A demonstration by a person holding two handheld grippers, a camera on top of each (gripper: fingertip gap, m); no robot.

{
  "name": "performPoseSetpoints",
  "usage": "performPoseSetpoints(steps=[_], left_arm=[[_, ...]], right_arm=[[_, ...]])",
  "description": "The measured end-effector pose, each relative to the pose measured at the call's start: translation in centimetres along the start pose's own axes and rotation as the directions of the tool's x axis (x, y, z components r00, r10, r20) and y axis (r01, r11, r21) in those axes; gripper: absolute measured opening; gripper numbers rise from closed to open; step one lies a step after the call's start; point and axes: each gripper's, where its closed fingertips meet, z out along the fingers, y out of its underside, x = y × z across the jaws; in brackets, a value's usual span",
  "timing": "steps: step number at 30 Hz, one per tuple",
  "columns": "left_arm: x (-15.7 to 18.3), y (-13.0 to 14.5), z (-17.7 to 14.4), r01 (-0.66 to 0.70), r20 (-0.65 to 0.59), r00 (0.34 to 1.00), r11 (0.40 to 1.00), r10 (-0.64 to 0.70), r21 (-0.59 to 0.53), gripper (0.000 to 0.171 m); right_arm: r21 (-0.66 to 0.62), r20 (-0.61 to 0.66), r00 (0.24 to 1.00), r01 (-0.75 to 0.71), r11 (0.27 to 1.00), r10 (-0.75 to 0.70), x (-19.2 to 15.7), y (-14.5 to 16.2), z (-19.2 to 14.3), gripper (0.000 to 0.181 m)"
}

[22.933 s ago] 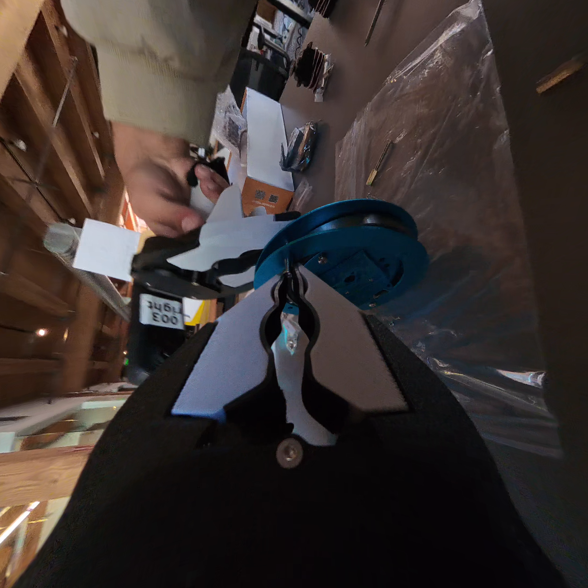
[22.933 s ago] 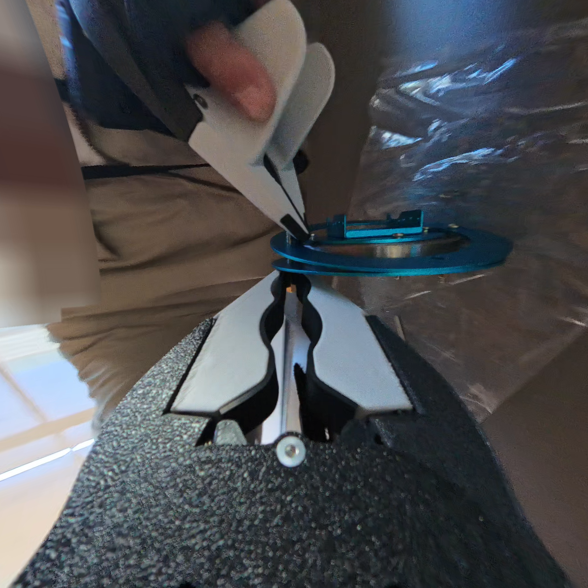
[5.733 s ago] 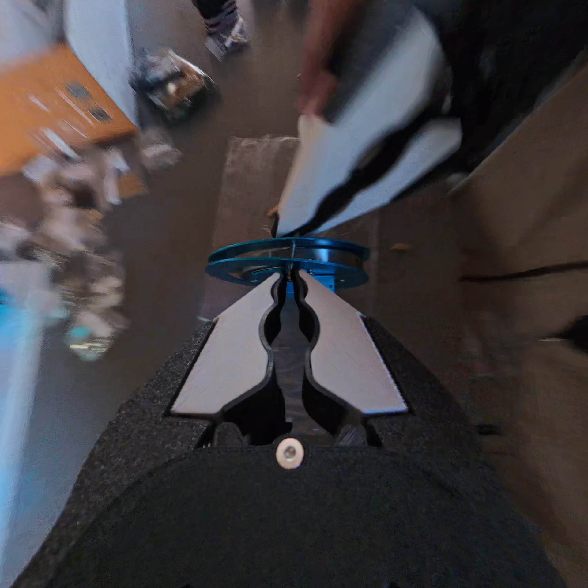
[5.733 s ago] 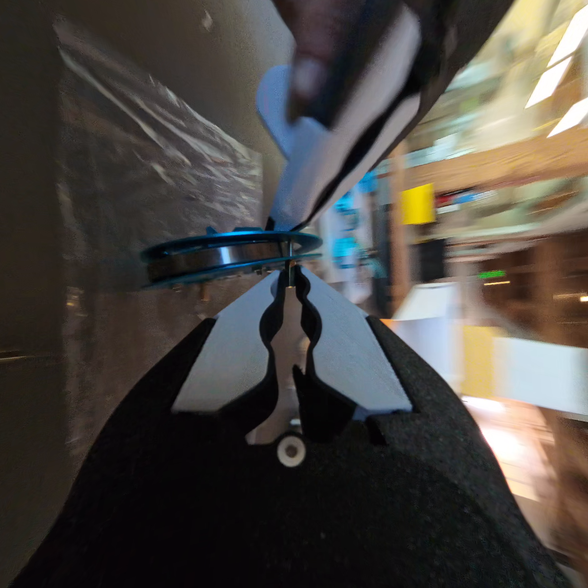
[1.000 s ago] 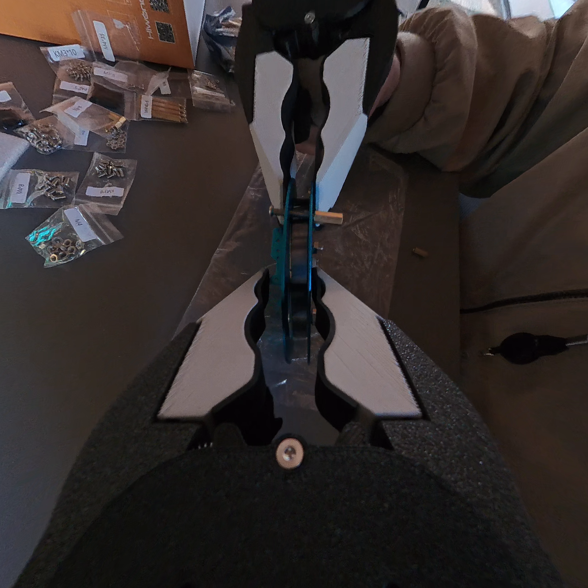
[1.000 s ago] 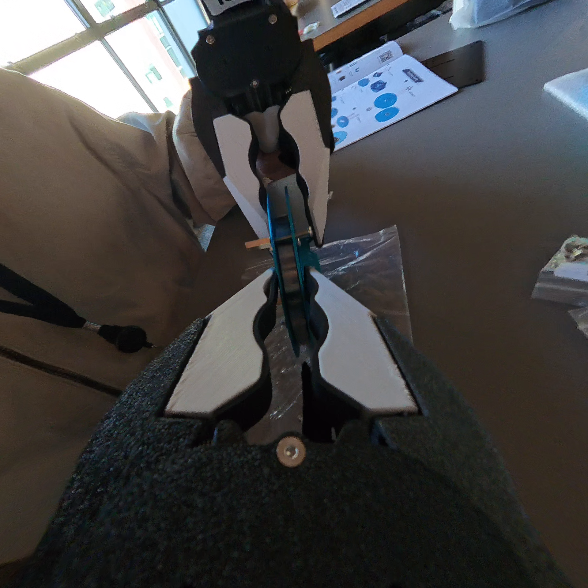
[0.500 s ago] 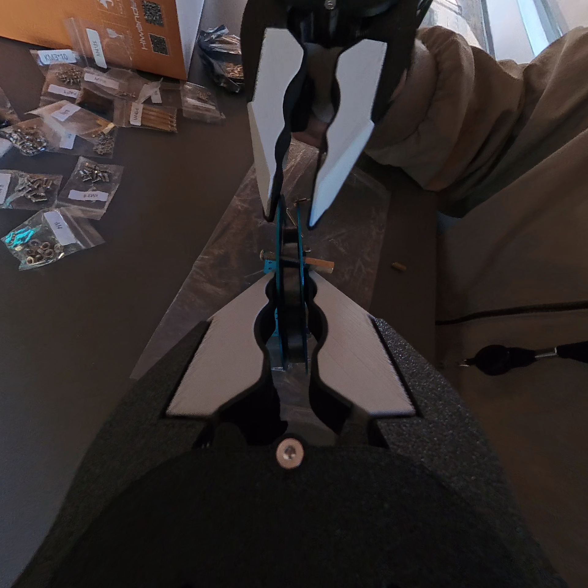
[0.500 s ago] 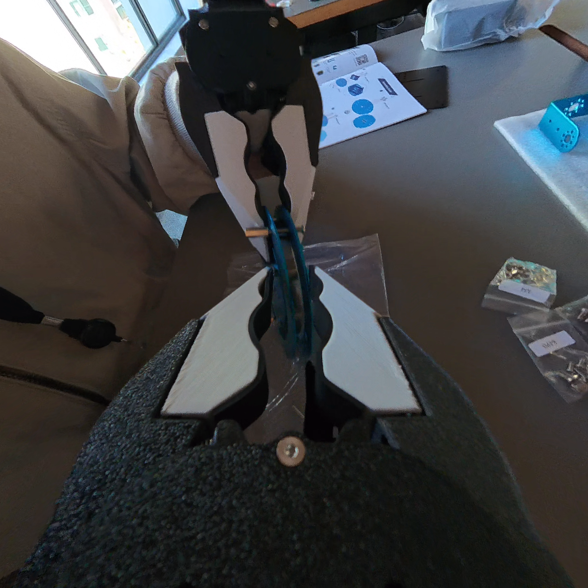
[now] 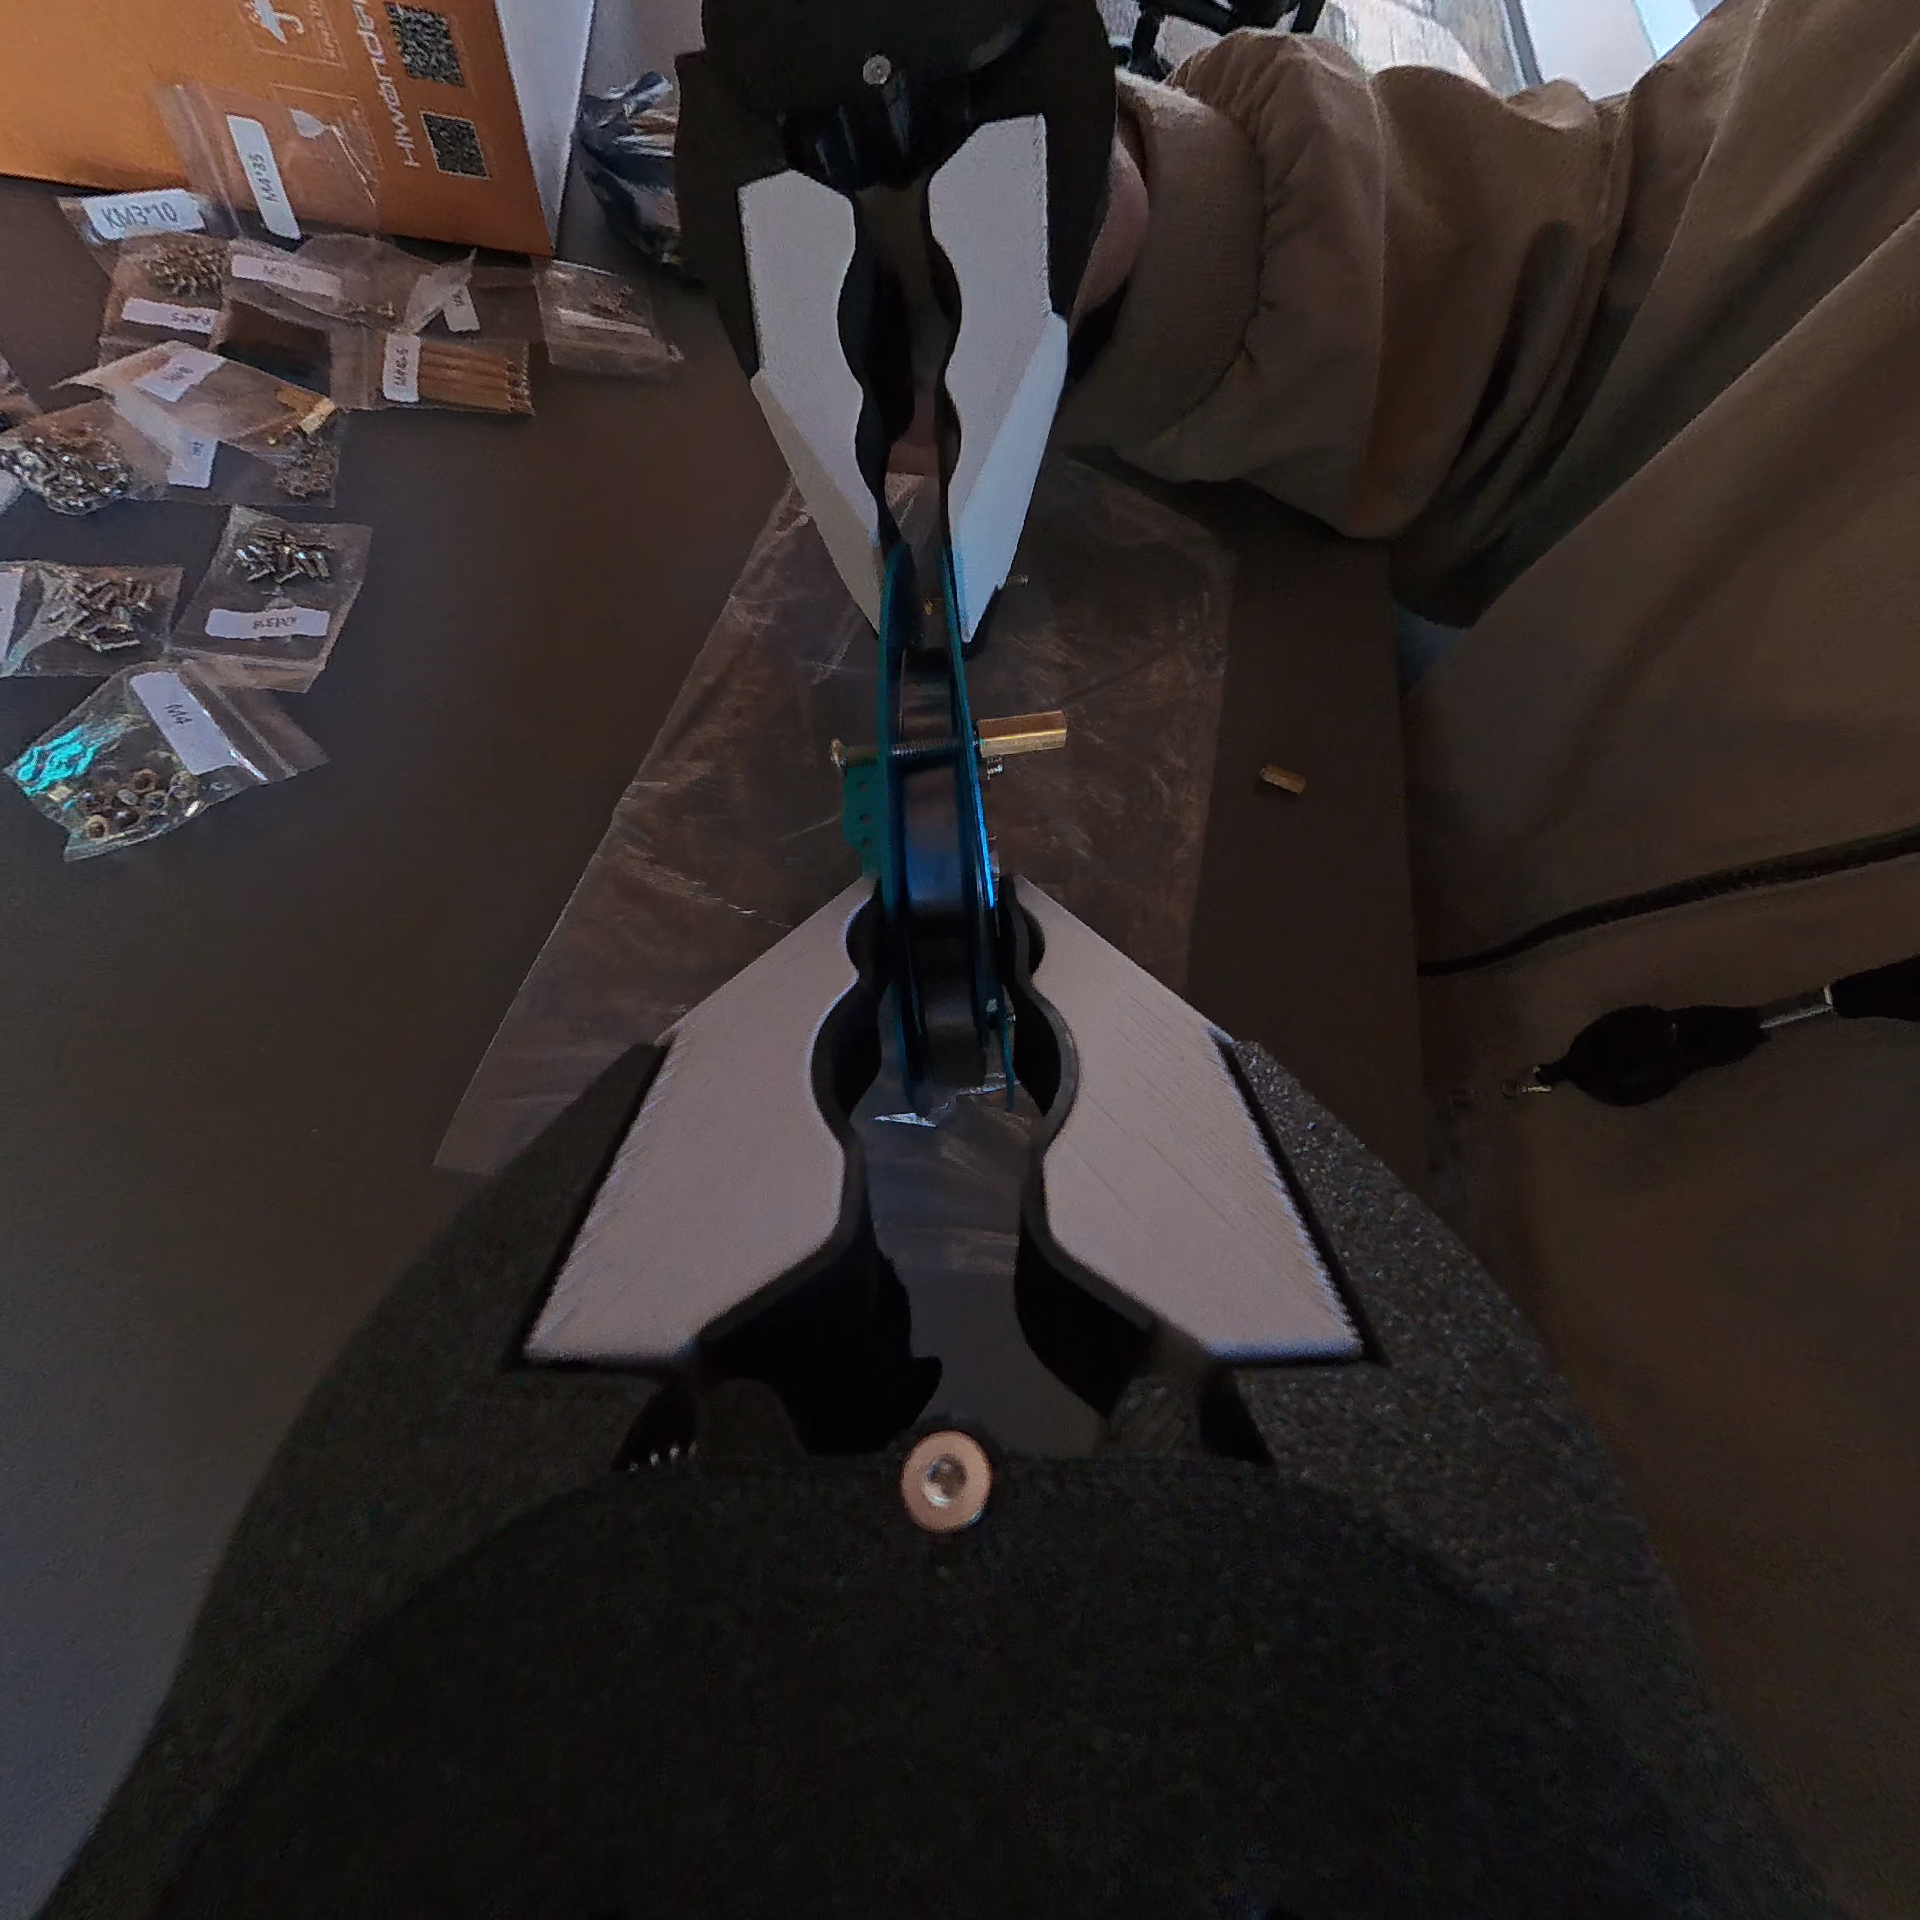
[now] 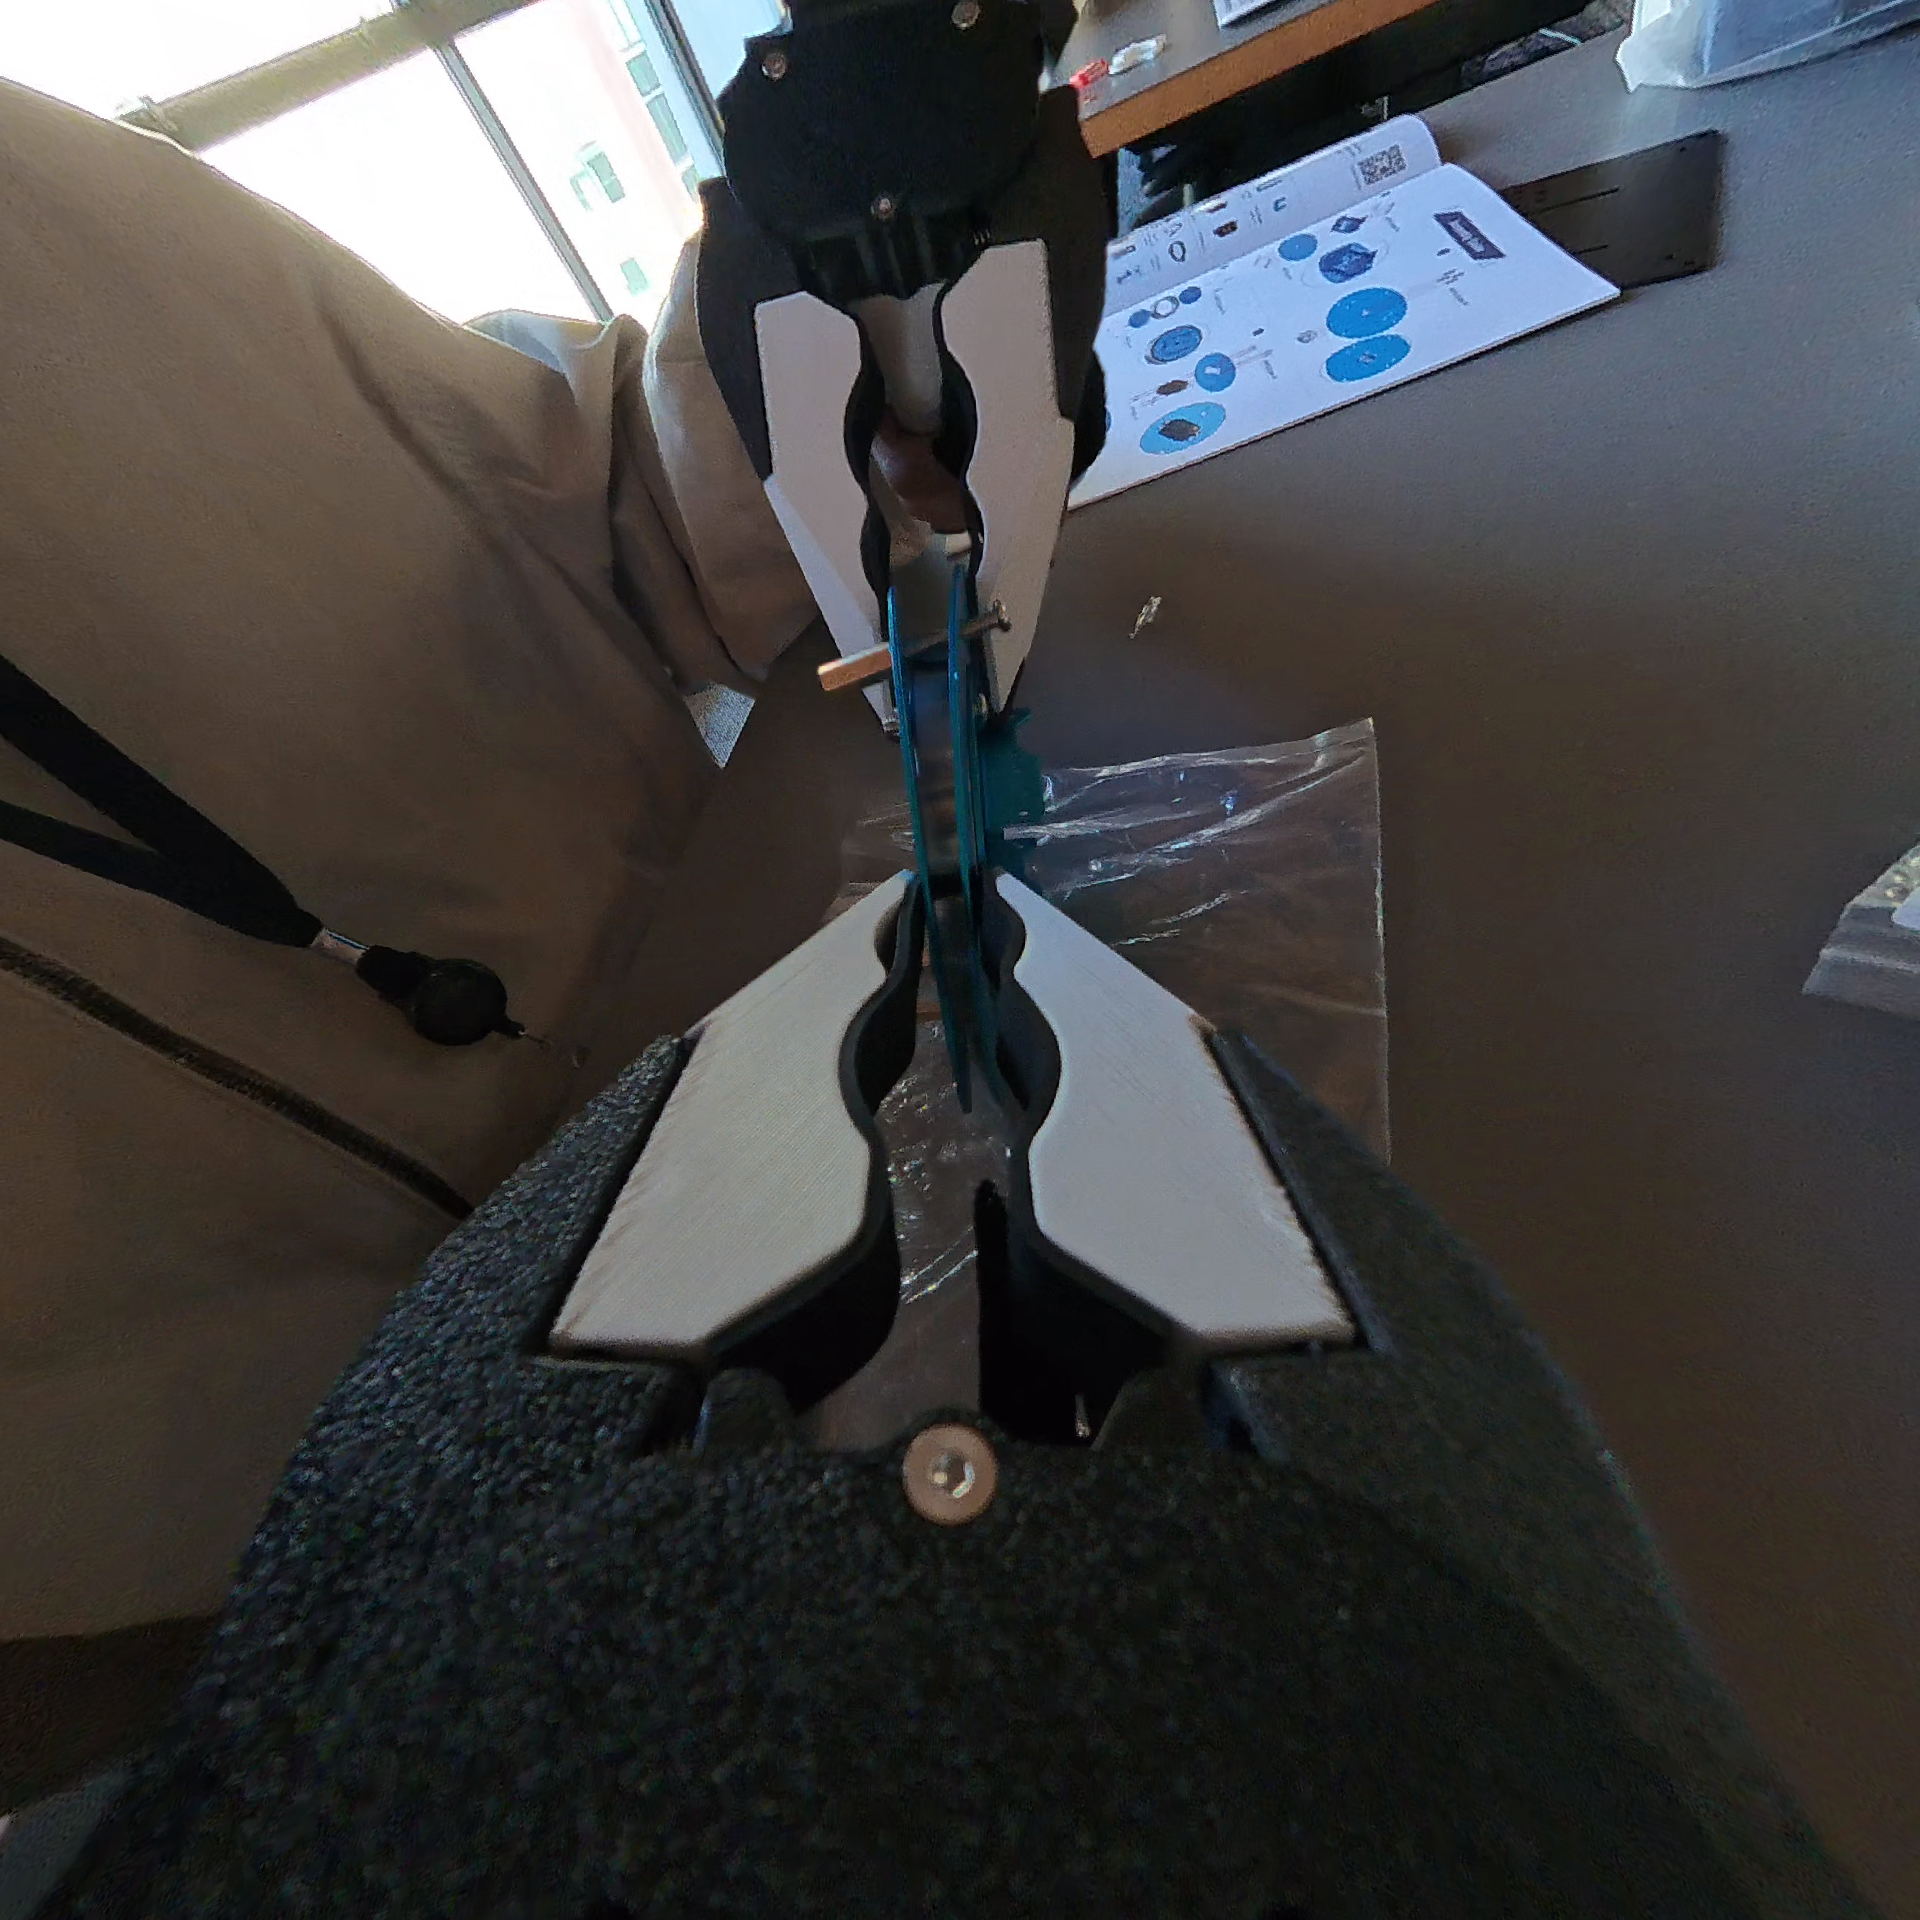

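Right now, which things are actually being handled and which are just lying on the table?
In hand:
- blue disc assembly, on edge, gripped from opposite ends by left gripper and right gripper
- brass standoff on its screw

Lying about:
- clear bag underneath
- hardware bags
- orange box
- instruction sheet
- loose brass piece
- black plate

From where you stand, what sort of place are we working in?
Probably a hobby or office workbench for kit assembly: small labelled bags of screws on the dark table, an open illustrated instruction booklet, and a blue disc assembly held edge-on between both claws.
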Motion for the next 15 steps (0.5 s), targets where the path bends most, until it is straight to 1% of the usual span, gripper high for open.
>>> performPoseSetpoints(steps=[7,9,11,13,15], left_arm=[[-0.27,0.21,-0.08,0.039,0.004,0.999,0.996,-0.039,0.082,0.019],[0.00,0.40,-0.20,0.043,-0.009,0.999,0.994,-0.042,0.096,0.023],[0.14,0.56,-0.28,0.046,-0.007,0.999,0.993,-0.046,0.107,0.022],[0.12,0.57,-0.25,0.038,0.012,0.999,0.994,-0.040,0.105,0.022],[0.23,0.47,-0.22,0.028,0.026,0.999,0.995,-0.030,0.098,0.022]], right_arm=[[0.006,0.043,0.997,-0.068,0.998,0.068,0.40,0.69,-0.18,0.008],[0.003,0.043,0.998,-0.046,0.999,0.045,0.24,0.73,-0.12,0.005],[-0.010,0.033,0.999,-0.011,1.000,0.011,0.08,0.84,-0.11,0.004],[-0.009,0.010,1.000,0.000,1.000,0.000,0.32,0.80,-0.11,0.004],[-0.013,0.017,1.000,-0.003,1.000,0.003,0.16,0.85,-0.06,0.005]])
